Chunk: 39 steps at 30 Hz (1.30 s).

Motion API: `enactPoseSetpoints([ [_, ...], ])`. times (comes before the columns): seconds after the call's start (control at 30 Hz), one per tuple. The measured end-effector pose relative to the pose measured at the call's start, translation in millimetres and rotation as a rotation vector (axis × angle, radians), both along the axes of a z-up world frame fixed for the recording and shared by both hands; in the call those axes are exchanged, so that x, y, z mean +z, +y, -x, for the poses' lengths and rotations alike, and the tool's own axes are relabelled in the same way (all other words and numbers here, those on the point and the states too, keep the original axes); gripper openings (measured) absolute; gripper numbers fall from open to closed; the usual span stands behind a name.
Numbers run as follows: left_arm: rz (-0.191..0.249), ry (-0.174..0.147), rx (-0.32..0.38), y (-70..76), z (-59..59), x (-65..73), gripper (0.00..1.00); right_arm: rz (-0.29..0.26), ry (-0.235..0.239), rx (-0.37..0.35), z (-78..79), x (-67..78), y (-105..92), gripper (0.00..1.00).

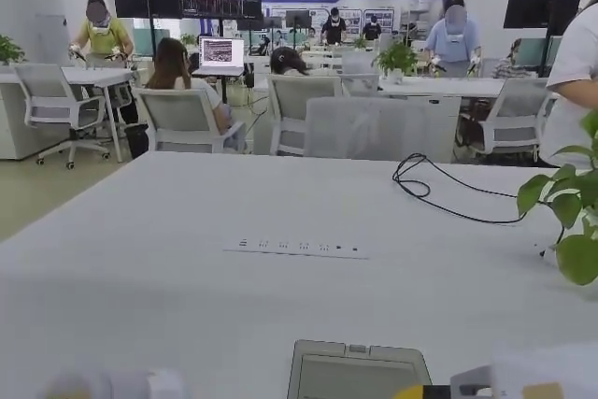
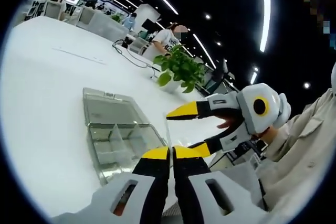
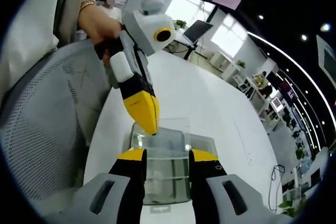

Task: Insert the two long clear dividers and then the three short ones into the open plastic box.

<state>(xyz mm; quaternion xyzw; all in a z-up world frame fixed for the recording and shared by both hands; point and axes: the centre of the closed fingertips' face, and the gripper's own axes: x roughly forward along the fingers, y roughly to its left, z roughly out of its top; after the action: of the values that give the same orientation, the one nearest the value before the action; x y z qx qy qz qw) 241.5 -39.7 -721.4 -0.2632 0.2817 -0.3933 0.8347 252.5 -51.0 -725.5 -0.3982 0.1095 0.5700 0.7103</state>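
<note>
At the desk's (image 1: pixel 280 203) near edge sits the open box (image 2: pixel 115 129), its long axis running straight away from the right gripper (image 3: pixel 169 156), whose jaws gape above it. Nearer is the left gripper (image 2: pixel 170 153), jaws clenched on what looks like a clear divider (image 3: pixel 173 125), just over the box.
</note>
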Motion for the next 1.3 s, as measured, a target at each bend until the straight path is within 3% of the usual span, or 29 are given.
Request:
enactPoseSetpoints([
  [0.07, 0.014, 0.021, 0.004, 0.6, -0.6, 0.3, 0.00, -0.003, -0.005, -0.003, -0.1, 1.3, -0.2, 0.33],
  [0.2, 0.018, 0.034, 0.013, 0.2, 0.2, 2.2, 0.00, -0.011, -0.008, -0.009, -0.2, 2.9, -0.3, 0.33],
  [0.27, -0.016, 0.035, 0.023, 1.1, 0.4, 1.5, 0.00, -0.011, -0.011, -0.007, 0.0, 3.4, 0.0, 0.34],
  [0.3, -0.100, -0.007, 0.007, 3.7, 0.5, -2.2, 0.00, -0.018, -0.003, -0.012, 0.3, 3.8, 0.2, 0.34],
  [0.33, -0.122, -0.014, 0.004, 3.8, 0.9, -2.8, 0.00, -0.026, 0.006, -0.016, 0.2, 4.1, 0.3, 0.34],
  [0.4, -0.116, -0.023, -0.002, 2.1, 1.4, 0.8, 0.00, -0.045, 0.036, -0.030, 0.0, 4.8, 0.4, 0.35],
  [0.47, -0.142, -0.058, -0.016, 3.7, 0.4, 1.6, 0.00, -0.065, 0.064, -0.041, 0.3, 6.1, 0.8, 0.35],
  [0.5, -0.191, -0.093, -0.036, 6.0, 0.2, -0.5, 0.00, -0.099, 0.104, -0.052, 1.8, 8.6, 2.6, 0.35],
  [0.63, -0.292, -0.151, -0.105, 7.3, 6.7, -5.0, 0.00, -0.179, 0.220, -0.062, 5.7, 17.3, 5.8, 0.35],
  [0.7, -0.309, -0.173, -0.135, 6.4, 9.7, -5.8, 0.00, -0.204, 0.260, -0.059, 7.8, 20.4, 6.6, 0.35],
  [0.77, -0.303, -0.179, -0.159, 4.2, 14.0, -5.3, 0.00, -0.215, 0.334, -0.039, 14.9, 21.0, 7.0, 0.35],
  [0.87, -0.346, -0.223, -0.212, 2.7, 20.0, -6.8, 0.00, -0.218, 0.358, -0.018, 17.0, 22.3, 5.9, 0.34],
  [1.0, -0.344, -0.244, -0.265, -0.6, 26.2, -6.1, 0.00, -0.197, 0.398, 0.012, 24.1, 19.1, 3.6, 0.33],
  [1.07, -0.374, -0.280, -0.315, -1.7, 30.0, -7.2, 0.00, -0.178, 0.428, 0.046, 31.3, 16.3, 2.4, 0.32],
  [1.13, -0.362, -0.277, -0.332, -3.4, 32.5, -7.1, 0.00, -0.167, 0.433, 0.056, 33.0, 14.1, 1.3, 0.31],
  [1.3, -0.381, -0.319, -0.415, -7.0, 42.0, -8.2, 0.00, -0.141, 0.470, 0.095, 41.4, 9.9, -0.6, 0.28],
])
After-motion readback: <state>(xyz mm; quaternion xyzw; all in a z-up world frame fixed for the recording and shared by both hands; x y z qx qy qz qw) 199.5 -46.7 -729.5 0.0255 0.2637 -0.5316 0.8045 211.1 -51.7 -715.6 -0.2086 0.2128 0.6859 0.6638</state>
